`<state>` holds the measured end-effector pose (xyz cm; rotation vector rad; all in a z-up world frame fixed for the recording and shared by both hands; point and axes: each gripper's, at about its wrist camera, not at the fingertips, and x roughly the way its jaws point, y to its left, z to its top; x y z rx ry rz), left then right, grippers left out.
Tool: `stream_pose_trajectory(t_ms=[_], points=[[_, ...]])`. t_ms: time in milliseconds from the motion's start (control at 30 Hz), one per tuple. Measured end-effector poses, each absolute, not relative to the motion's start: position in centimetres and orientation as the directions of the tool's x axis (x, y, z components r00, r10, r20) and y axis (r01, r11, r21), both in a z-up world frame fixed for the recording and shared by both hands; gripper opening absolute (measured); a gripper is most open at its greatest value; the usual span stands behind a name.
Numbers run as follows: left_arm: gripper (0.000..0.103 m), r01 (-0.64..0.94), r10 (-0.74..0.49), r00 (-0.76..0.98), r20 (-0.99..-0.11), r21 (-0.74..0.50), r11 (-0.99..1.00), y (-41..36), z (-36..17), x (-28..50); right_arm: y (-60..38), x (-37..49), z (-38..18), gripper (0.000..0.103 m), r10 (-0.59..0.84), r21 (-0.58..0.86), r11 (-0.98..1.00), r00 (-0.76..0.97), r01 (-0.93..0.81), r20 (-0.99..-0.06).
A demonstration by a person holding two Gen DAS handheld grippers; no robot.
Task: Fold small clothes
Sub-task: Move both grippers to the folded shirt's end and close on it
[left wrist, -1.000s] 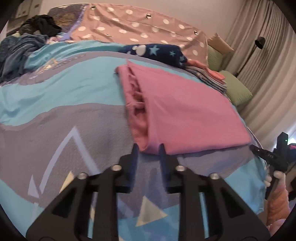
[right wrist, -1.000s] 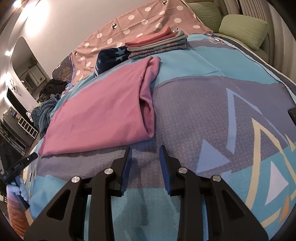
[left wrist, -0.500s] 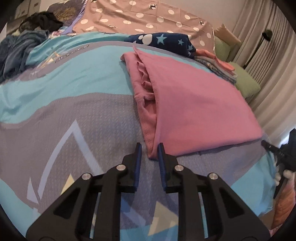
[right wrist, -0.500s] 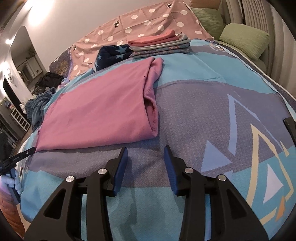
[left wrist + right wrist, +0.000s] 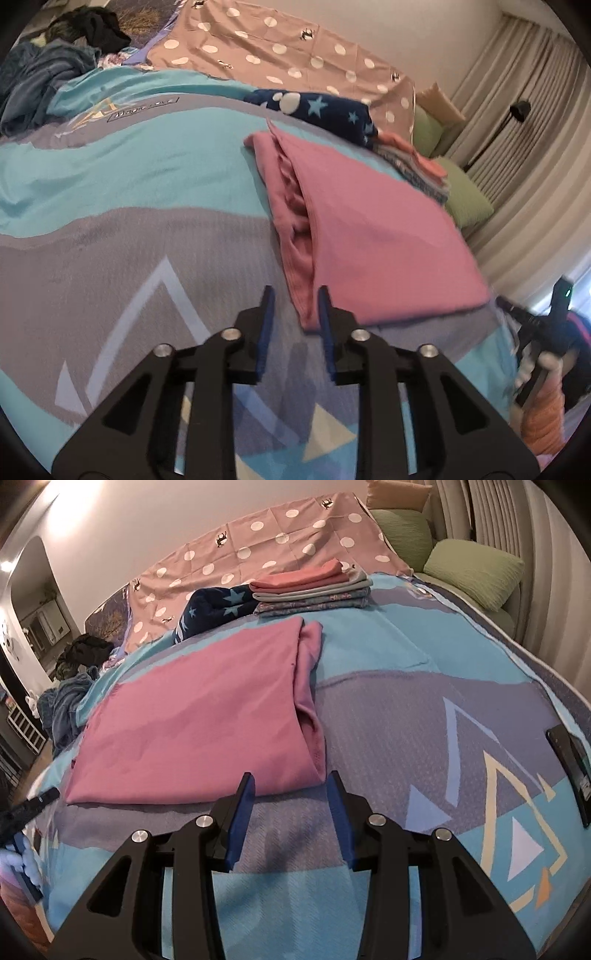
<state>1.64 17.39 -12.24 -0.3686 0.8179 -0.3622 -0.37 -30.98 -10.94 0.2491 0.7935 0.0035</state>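
So we've got the pink garment lying flat on the bedspread, filling the centre-right of the left wrist view and the centre-left of the right one. Both grippers are lined up at its near hem. The left gripper has its fingers apart, with the lower left corner of the cloth sitting right between the tips. The right gripper is spread wider, straddling the opposite near corner.

Our main worry: that corner is several layers, with a bunched, wrinkly edge running up the side. If we close too shallow we'd probably pinch only the top layer, and the fold would peel open when lifted. Go too deep and we'd likely snag the bedspread too, dragging it along. Uneven grips on the two corners would give a crooked fold.

Stuff around: a folded stack sits beyond the far end of the garment in the upper middle of the right view, beside a navy star-print piece. Folding forward could bump those. There's a dark phone-like thing at the right edge, well clear. A heap of dark clothes sits upper left in the left view, and green pillows upper right in the right view. Nothing's blocking the corners themselves.
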Motion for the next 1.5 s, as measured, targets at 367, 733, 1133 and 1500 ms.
stream_pose_trajectory(t_ms=[367, 733, 1133, 1500], points=[[0.055, 0.192, -0.573, 0.578, -0.581, -0.586, 0.787, 19.1, -12.0, 12.9, -19.9, 1.2, -9.7, 0.041, 0.212, 0.084, 0.972, 0.673, -0.217, -0.709], [0.010, 0.113, -0.677, 0.561, -0.477, -0.765, 0.634, 20.3, -16.1, 24.1, -0.8, 2.1, -12.0, 0.046, 0.243, -0.392, 0.657, 0.673, -0.644, -0.699], [0.002, 0.170, -0.618, 0.699, -0.360, -0.755, 0.633, 22.4, -14.3, 22.7, 3.1, 4.3, -14.7, 0.056, 0.192, -0.547, 0.553, 0.736, -0.628, -0.650], [0.069, 0.222, -0.639, 0.543, -0.544, -0.641, 0.735, 20.0, -14.2, 22.2, 3.4, 4.4, -14.9, 0.057, 0.209, -0.501, 0.593, 0.722, -0.630, -0.659]])
